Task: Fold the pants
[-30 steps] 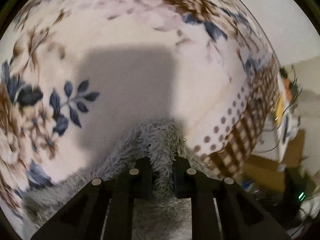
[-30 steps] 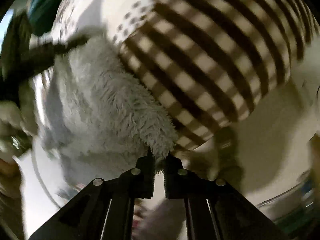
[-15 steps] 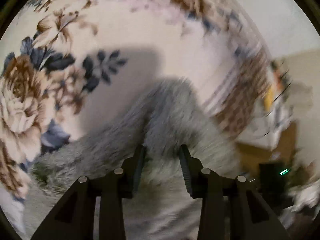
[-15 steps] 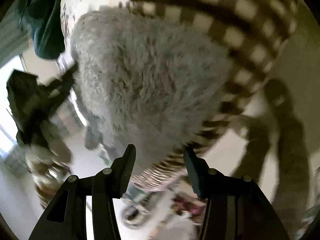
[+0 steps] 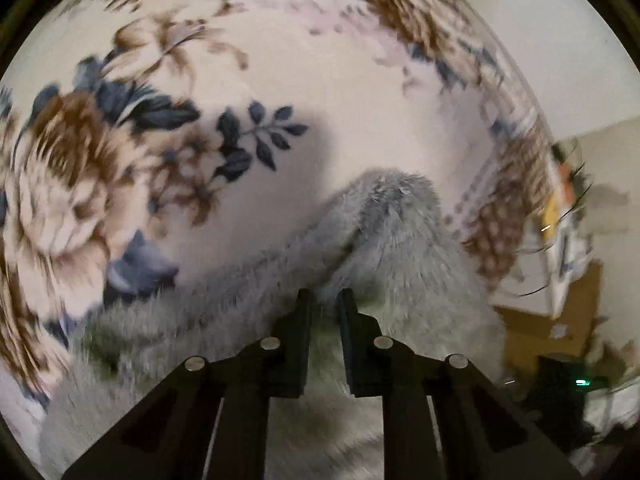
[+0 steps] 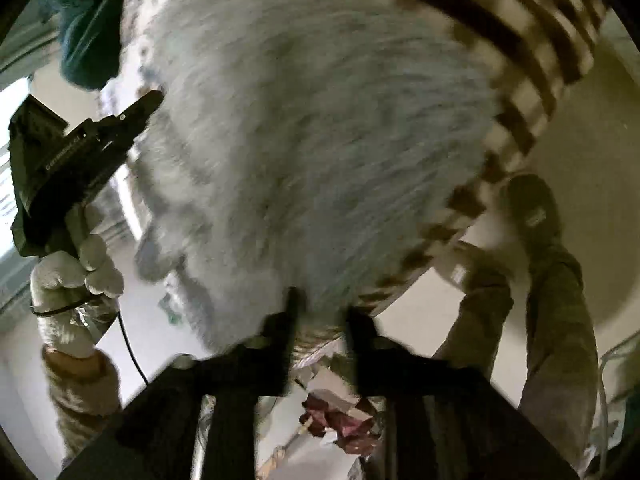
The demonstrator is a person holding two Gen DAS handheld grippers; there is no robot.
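1. Left tongs (image 5: 324, 300): jaws nearly together with a narrow gap, and a ridge of the grey fluffy pants (image 5: 384, 240) sits right at the tips. Looks like a pinch on the fabric, but blur stops me confirming actual contact.
2. Right tongs (image 6: 320, 312): jaws visibly apart. The lower edge of the pants (image 6: 312, 140) hangs at and between the tips; no clamp visible. View is heavily blurred.
3. Pants location: bunched on the floral blanket (image 5: 280, 60), near its brown-checked border (image 6: 540, 40). In the left wrist view the fabric runs from the tongs tips back under the tool and off to the lower left.
4. The right wrist view also shows the left tool from outside, held in a white-gloved hand (image 6: 76, 280), its tips at the left edge of the pants.
5. Background: dark green cloth (image 6: 88, 32) at the top left beyond the blanket, cardboard box (image 5: 548, 332) off to the right, the person's legs and shoe (image 6: 532, 212) on a pale floor.
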